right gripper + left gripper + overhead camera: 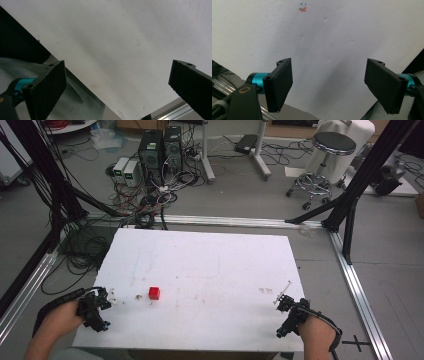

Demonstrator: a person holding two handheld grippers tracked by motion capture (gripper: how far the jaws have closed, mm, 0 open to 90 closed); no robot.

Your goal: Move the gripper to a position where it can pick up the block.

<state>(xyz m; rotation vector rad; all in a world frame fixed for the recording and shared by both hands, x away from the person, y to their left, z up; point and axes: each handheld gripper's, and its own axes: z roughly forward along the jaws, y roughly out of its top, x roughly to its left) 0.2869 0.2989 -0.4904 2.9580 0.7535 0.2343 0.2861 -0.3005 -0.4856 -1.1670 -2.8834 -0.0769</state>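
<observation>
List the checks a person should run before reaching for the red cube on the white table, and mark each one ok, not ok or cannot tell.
1. Left gripper open: ok; its jaws stand wide apart in the left gripper view.
2. Right gripper open: ok; its jaws are spread, with nothing between them.
3. Red cube free to grasp: ok; it sits alone on the white table, nothing touching it.
4. Nearer gripper chosen: ok for the left, which is closer to the cube.
5. Path from left gripper to cube: ok; a few small marks lie between.
6. Cube lined up between the left jaws: not ok; bare table lies between them in the left gripper view.
</observation>
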